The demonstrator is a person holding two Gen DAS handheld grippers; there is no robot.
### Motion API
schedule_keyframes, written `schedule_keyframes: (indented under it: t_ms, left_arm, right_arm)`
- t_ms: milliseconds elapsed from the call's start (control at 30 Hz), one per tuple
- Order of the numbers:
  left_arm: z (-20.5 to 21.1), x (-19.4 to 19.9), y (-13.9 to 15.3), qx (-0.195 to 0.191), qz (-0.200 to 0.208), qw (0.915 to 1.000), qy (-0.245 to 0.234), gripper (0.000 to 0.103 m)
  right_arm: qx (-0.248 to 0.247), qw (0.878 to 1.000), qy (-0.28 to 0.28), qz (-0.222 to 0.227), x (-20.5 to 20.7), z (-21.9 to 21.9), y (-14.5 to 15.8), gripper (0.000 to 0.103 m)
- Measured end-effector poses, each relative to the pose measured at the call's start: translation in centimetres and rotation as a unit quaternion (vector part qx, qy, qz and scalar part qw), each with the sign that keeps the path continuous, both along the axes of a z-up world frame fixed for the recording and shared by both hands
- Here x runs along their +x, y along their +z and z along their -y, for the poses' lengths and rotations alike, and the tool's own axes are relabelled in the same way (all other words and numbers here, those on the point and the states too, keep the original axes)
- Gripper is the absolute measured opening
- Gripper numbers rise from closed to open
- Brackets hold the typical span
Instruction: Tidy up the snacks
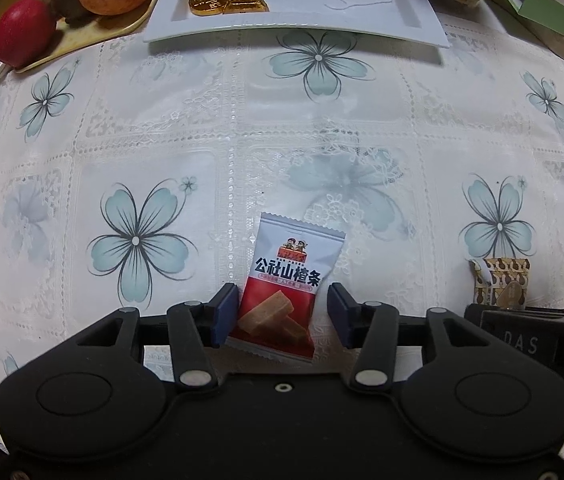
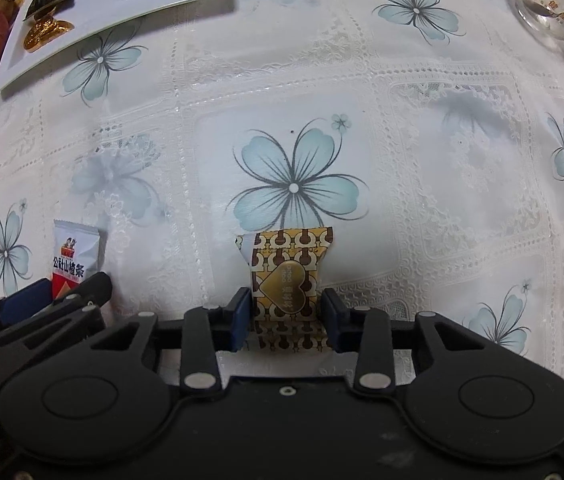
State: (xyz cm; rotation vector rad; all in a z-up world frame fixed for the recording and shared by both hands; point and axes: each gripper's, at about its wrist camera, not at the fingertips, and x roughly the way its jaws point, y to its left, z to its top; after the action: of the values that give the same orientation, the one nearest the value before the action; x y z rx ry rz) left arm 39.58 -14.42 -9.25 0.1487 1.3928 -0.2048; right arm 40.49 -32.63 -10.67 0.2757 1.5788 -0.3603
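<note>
Pointing straight down at the table, the left gripper point(image 1: 283, 310) stands spread around a red-and-white hawthorn snack packet point(image 1: 282, 286), its left pad touching the wrapper and its right pad apart. Low in its own view, the right gripper point(image 2: 285, 316) pinches a brown-and-gold heart-printed candy point(image 2: 286, 286) (both pads against the wrapper). Both snacks lie on a lace tablecloth with blue flowers point(image 2: 293, 188); a white tray point(image 1: 361, 8) holding gold coins point(image 1: 212, 0) sits at upper centre, beside a fruit tray point(image 1: 82, 36).

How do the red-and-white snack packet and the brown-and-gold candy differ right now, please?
The red-and-white snack packet is larger, with open space beside one finger of the left gripper; the brown-and-gold candy is smaller and pinched by the right gripper. Both lie on the floral tablecloth.
</note>
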Motion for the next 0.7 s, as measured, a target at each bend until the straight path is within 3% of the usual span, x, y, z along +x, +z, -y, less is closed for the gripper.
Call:
schedule_keyframes:
  t_ms: [167, 400, 700]
  left_arm:
    - [-0.5, 0.1, 0.3, -0.006, 0.001, 0.9999, 0.009, 0.044]
    - [-1.6, 0.3, 1.0, -0.027, -0.016, 0.9990, 0.034, 0.042]
    - [-2.2, -2.1, 3.0, -0.029, -0.027, 0.9990, 0.021, 0.042]
  right_arm:
    - [0.004, 1.000, -0.007, -0.001, 0.1, 0.1, 0.1, 0.034]
    - [0.015, 1.000, -0.016, 0.011, -0.3, 0.9, 1.3, 0.034]
    - [0.044, 0.999, -0.017, 0.026, -1.8, 0.7, 3.4, 0.034]
